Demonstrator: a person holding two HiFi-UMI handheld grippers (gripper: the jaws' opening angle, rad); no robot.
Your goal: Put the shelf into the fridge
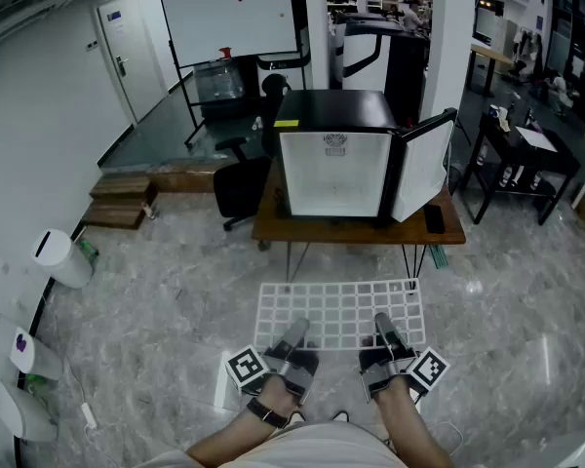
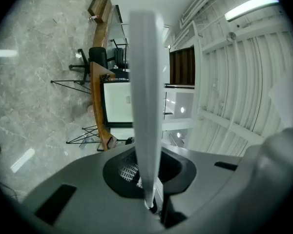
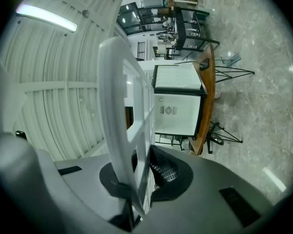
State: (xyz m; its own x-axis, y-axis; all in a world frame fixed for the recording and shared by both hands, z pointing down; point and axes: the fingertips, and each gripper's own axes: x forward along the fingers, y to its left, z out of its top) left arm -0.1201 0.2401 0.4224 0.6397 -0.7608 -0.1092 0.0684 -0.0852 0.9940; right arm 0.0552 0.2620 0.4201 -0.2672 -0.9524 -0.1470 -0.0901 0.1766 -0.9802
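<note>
Carrying the white wire shelf (image 1: 339, 310) level above the floor (image 1: 175, 291), well short of the open mini fridge (image 1: 333, 169) on the wooden bench (image 1: 273, 224). Clamped along its near rim by the left gripper (image 1: 297, 331) and the right gripper (image 1: 382, 326), jaws closed narrow on the thin frame. Probably light and fairly stiff, yet apt to droop or swing at the far edge when held from one side. Smooth coated wire, so liable to pivot between the jaws; best taken at the thicker rim, grips spread apart. Needs keeping flat, square to the cavity, clear of the door (image 1: 421, 169) swung out to the right.
</note>
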